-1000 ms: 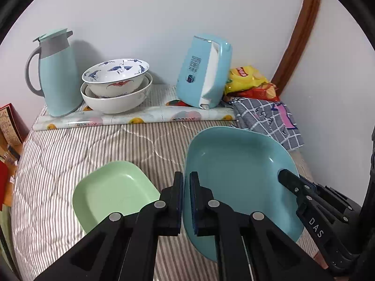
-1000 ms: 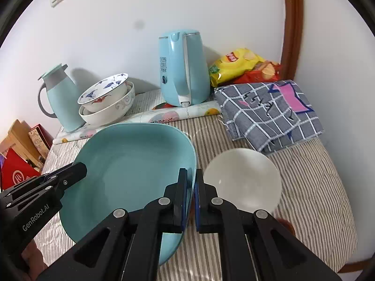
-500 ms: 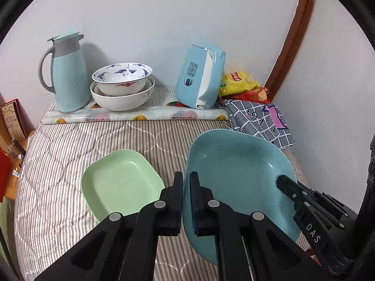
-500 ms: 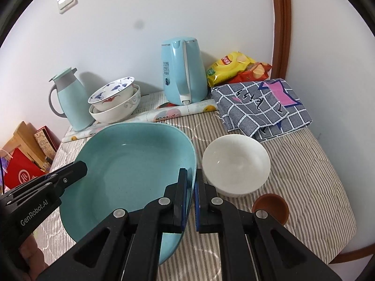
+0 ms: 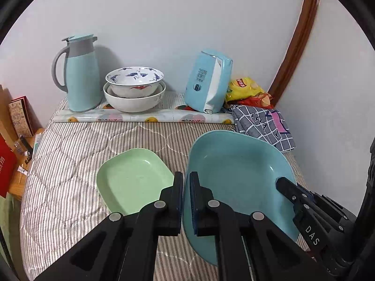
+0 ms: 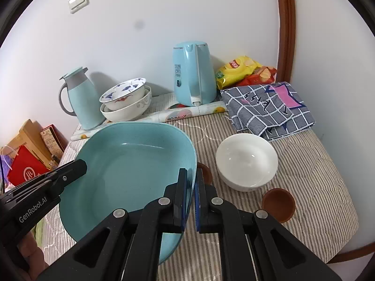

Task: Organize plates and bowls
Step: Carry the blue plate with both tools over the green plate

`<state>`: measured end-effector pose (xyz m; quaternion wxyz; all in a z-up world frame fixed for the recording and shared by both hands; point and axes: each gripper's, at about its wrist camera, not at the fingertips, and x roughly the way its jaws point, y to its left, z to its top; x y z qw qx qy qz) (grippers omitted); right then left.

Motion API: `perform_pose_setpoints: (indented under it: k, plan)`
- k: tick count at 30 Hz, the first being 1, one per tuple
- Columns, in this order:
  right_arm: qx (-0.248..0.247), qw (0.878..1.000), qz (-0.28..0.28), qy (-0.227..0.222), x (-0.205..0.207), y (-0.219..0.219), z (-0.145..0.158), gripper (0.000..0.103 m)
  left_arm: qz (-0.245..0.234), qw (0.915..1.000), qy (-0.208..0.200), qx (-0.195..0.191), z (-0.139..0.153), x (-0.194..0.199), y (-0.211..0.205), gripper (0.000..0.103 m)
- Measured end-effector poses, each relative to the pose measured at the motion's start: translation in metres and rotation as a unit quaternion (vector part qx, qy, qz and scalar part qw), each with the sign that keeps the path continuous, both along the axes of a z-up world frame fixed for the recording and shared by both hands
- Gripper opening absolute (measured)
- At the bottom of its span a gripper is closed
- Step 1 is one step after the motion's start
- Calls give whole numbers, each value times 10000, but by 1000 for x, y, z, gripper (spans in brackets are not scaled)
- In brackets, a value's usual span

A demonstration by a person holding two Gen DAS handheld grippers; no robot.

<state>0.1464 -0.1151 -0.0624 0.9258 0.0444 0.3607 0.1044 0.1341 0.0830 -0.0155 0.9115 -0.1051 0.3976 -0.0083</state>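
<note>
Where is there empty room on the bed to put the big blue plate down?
Bare striped cover lies between the green plate and the rolled mat, and left of the green plate. It is crowded around the white bowl and brown cup, and along the wall.

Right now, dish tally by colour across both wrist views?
Blue: 1, the big blue plate
Green: 1, the green plate
White: 3, the plain white bowl, the large white bowl, and the patterned bowl nested in it
Brown: 2, one small brown dish, another mostly hidden behind the blue plate
Total: 7
</note>
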Motion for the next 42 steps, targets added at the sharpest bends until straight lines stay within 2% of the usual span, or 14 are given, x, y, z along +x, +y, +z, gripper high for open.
perform_pose_setpoints:
  k: [24, 42]
  plan:
    - [40, 9993, 365, 57, 3, 44, -9, 6, 397, 9992, 82, -13, -9, -11, 43, 7]
    - [-75, 9974, 648, 314, 14, 75, -31, 6, 696, 9967, 405, -139, -36, -7, 73, 7]
